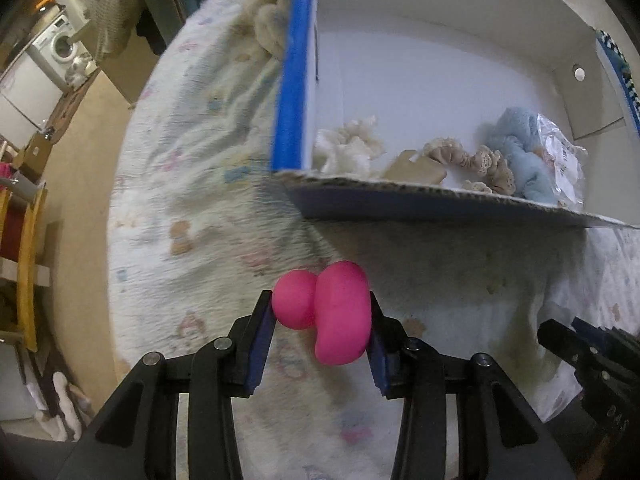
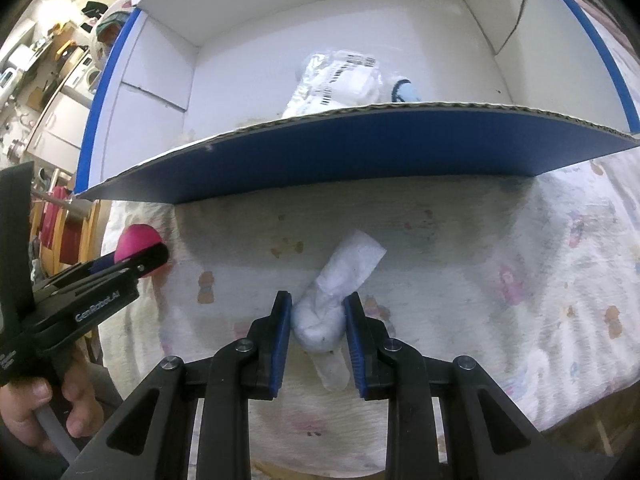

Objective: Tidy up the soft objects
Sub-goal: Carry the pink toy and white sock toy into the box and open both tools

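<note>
My left gripper (image 1: 322,308) is shut on a pink squishy toy (image 1: 332,312) and holds it above the printed cloth, just in front of the blue-and-white cardboard box (image 1: 296,92). The toy also shows in the right wrist view (image 2: 136,246), at the far left. My right gripper (image 2: 318,314) is shut on a white knotted cloth bundle (image 2: 336,292), in front of the box's blue front wall (image 2: 360,152). Inside the box lie a cream fluffy piece (image 1: 348,148), a lace scrunchie (image 1: 480,160), a light blue plush (image 1: 520,148) and a plastic packet (image 2: 340,80).
A printed cloth (image 1: 192,168) covers the round table. A cream fluffy item (image 1: 268,20) lies left of the box. Chairs, a washing machine (image 1: 60,48) and shelves stand beyond the table's left edge. The right gripper shows at the lower right of the left wrist view (image 1: 580,356).
</note>
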Demonstrator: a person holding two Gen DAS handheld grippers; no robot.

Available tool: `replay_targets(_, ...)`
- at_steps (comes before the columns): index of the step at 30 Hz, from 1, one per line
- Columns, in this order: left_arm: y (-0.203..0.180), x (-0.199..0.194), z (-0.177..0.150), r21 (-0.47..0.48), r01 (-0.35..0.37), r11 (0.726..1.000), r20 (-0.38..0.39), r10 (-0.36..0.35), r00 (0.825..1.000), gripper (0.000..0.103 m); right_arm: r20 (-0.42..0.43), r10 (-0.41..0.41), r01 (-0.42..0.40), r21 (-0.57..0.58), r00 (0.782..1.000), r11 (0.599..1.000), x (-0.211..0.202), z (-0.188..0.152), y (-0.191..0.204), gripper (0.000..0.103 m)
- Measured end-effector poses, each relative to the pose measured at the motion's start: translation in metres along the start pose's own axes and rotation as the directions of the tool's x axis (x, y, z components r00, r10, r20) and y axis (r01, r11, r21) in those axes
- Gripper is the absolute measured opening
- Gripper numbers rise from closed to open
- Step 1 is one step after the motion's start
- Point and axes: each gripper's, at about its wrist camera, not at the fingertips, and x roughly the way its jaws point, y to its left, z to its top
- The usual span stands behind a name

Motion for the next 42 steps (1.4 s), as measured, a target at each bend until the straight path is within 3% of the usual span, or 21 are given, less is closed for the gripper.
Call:
replay_targets(4,0.012,-0.019,-0.015,0.007,-0.003,1.000,0.027,0.003,1.000,0.038,0.002,-0.003,0.003,-0.006,1.000,1.000,-0.002,-0.004,0.002,0.028)
replay_targets(7,0.000,-0.025,-0.020,0.007,-0.007,1.000,0.061,0.006,0.998,0.038,0.004,-0.008,0.008,-0.009,1.000,1.000,-0.003,-0.006,0.004,0.028)
replay_targets(12,-0.015,-0.041,-0.031,-0.062,-0.006,0.998,0.098,0.012,0.995,0.038,0.030,0.011,-0.011,-0.006,0.999,1.000,-0.011,-0.007,0.006,0.028)
replay_targets(17,-0.013,-0.069,-0.029,-0.110,0.004,0.994,0.155,0.013,0.988,0.038,0.098,0.063,-0.063,-0.007,0.993,0.998,-0.044,-0.010,0.005,0.028)
replay_targets(23,-0.023,-0.121,-0.005,-0.099,0.029,0.995,0.275,-0.001,0.961,0.038,0.200,0.125,-0.125,-0.012,0.972,0.992,-0.085,-0.003,0.008,0.028)
replay_targets(29,-0.042,-0.150,0.024,-0.046,0.050,0.998,0.341,-0.031,0.939,0.038,0.273,0.143,-0.140,-0.029,0.951,0.990,-0.113,0.018,0.012,0.028)
replay_targets(33,-0.049,-0.147,0.043,-0.030,0.060,0.998,0.335,-0.046,0.941,0.038,0.299,0.155,-0.154,-0.029,0.941,0.988,-0.123,0.038,0.010,0.028)
replay_targets(36,-0.056,-0.143,0.056,-0.010,0.061,0.998,0.337,-0.054,0.940,0.038,0.309,0.218,-0.224,-0.018,0.926,0.974,-0.121,0.055,0.002,0.028)
replay_targets(42,-0.068,-0.124,0.077,0.027,0.080,0.996,0.321,-0.085,0.943,0.038,0.323,0.176,-0.194,0.025,0.930,0.981,-0.100,0.085,-0.015,0.028)
